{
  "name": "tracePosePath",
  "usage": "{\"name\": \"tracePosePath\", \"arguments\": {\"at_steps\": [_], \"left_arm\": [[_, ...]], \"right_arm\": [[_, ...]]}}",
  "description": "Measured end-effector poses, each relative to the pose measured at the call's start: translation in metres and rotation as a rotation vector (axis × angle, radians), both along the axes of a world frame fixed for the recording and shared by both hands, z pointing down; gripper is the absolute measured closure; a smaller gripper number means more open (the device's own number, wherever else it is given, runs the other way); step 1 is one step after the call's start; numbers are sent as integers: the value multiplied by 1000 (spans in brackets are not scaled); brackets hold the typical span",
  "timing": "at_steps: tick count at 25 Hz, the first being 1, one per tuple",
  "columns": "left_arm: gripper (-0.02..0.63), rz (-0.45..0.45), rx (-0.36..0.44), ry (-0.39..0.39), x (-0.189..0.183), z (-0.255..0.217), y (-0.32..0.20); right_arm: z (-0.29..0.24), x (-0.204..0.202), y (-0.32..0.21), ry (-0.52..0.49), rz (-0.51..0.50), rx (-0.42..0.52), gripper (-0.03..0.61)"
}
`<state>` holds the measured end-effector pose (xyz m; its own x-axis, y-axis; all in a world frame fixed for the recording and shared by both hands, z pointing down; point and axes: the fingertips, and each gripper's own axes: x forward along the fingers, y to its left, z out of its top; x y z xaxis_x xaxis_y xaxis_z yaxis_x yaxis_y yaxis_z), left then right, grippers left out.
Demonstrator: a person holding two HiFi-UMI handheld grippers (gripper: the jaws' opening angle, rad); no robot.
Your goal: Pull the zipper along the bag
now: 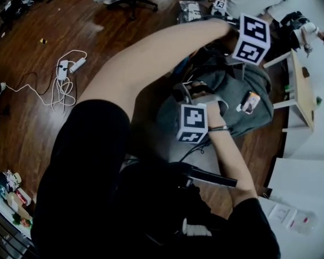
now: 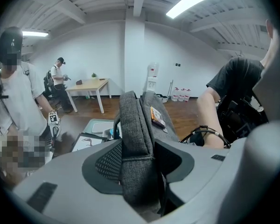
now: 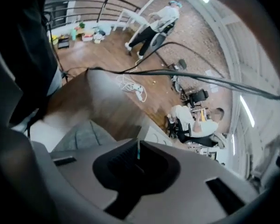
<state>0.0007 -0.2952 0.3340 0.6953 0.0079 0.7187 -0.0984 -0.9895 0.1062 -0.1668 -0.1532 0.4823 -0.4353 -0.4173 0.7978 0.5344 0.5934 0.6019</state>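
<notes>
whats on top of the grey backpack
An orange and white tag sits on the grey backpack, and the left gripper is clamped on its padded grey strap. The person's forearm covers part of the fabric; the zipper and the contents cannot be seen.

My left arm (image 1: 151,58) stretches far out across my body, bare from the black sleeve (image 1: 92,161) to the wrist. The left tongs (image 2: 138,158) at its end angle downward, jaws partway apart and clamped on a thick fold of the bag (image 2: 132,118). My right forearm (image 1: 229,155) rises from a bent elbow, and the right tongs (image 3: 138,157) sit nearer me, tilted down, jaws pressed together.
</notes>
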Motion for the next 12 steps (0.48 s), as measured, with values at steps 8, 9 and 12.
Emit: {"name": "tracePosePath", "arguments": {"at_steps": [8, 9, 12], "left_arm": [[416, -13, -8, -5, 0, 2, 0], [416, -16, -5, -5, 0, 2, 0], [416, -30, 9, 2, 1, 1, -2]], "right_arm": [[59, 6, -14, 452, 9, 30, 394], [65, 7, -19, 483, 41, 29, 396], [75, 18, -31, 601, 74, 81, 473]]}}
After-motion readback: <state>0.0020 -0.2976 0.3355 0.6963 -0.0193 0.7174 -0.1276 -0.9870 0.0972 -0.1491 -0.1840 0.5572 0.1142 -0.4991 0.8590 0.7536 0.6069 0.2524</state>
